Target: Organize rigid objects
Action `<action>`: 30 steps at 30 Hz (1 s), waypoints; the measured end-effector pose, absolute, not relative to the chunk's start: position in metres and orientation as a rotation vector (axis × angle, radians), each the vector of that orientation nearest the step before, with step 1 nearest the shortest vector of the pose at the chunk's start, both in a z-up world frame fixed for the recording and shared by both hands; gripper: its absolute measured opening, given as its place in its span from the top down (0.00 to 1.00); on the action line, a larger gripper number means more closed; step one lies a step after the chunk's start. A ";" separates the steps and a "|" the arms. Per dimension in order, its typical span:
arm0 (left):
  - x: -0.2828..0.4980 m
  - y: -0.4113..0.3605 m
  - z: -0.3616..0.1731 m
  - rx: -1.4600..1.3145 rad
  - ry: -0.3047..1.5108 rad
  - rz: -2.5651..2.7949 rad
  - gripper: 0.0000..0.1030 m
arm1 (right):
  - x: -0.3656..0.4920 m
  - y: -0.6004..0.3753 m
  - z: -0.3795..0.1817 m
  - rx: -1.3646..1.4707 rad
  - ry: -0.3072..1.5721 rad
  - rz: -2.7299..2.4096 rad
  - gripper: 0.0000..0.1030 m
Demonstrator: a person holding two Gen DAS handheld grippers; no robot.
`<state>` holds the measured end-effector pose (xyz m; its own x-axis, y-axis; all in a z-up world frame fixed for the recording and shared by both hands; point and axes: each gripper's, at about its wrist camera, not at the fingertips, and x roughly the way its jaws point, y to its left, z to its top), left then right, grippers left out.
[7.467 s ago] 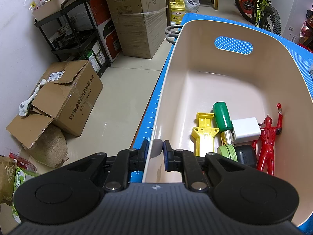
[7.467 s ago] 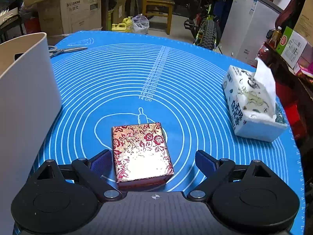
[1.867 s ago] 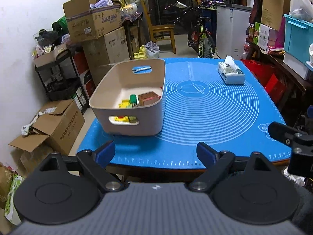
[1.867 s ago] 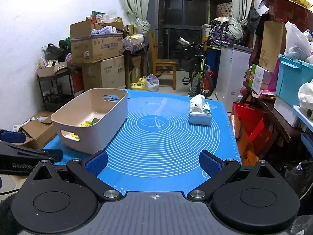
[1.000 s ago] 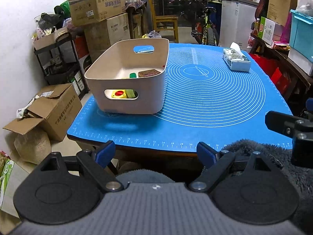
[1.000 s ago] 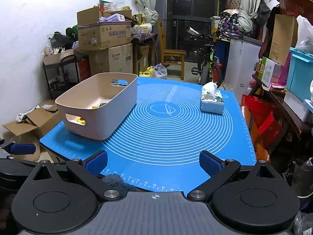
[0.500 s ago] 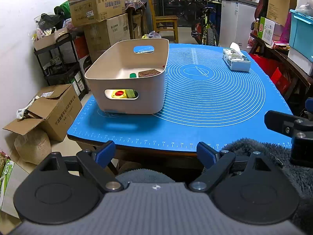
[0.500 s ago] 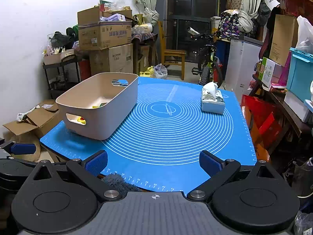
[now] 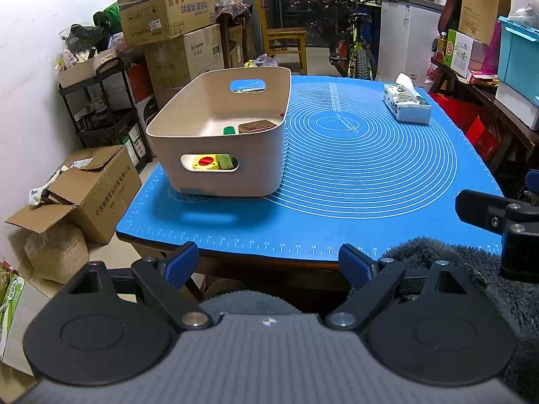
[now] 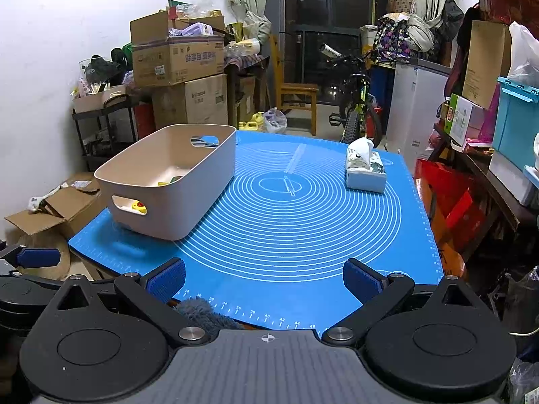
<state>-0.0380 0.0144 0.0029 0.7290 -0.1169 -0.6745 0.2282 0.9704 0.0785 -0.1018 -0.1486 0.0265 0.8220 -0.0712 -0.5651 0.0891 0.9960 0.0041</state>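
On the mat (image 9: 353, 181), the bin (image 9: 222, 171) holds the rigid items, only a tissue box (image 10: 365, 171) lies outside, both left gripper (image 9: 267, 264) and right gripper (image 10: 264, 279) hang back with jaws wide, empty; task looks done.

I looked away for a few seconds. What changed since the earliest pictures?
The left gripper let go of the bin rim and opened. The patterned box, once on the mat between the right gripper's fingers, now lies in the bin. Both grippers pulled back off the table. The tissue box stayed put.
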 end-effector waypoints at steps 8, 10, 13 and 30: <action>-0.038 0.014 0.003 0.160 0.729 -0.191 0.12 | -0.101 -0.148 0.025 0.039 0.602 -0.093 0.03; -0.038 0.014 0.003 0.160 0.729 -0.191 0.12 | -0.101 -0.147 0.024 0.041 0.603 -0.095 0.03; -0.038 0.014 0.003 0.161 0.729 -0.193 0.12 | -0.101 -0.146 0.023 0.044 0.605 -0.096 0.03; -0.038 0.014 0.004 0.161 0.729 -0.194 0.12 | -0.101 -0.144 0.020 0.044 0.612 -0.098 0.03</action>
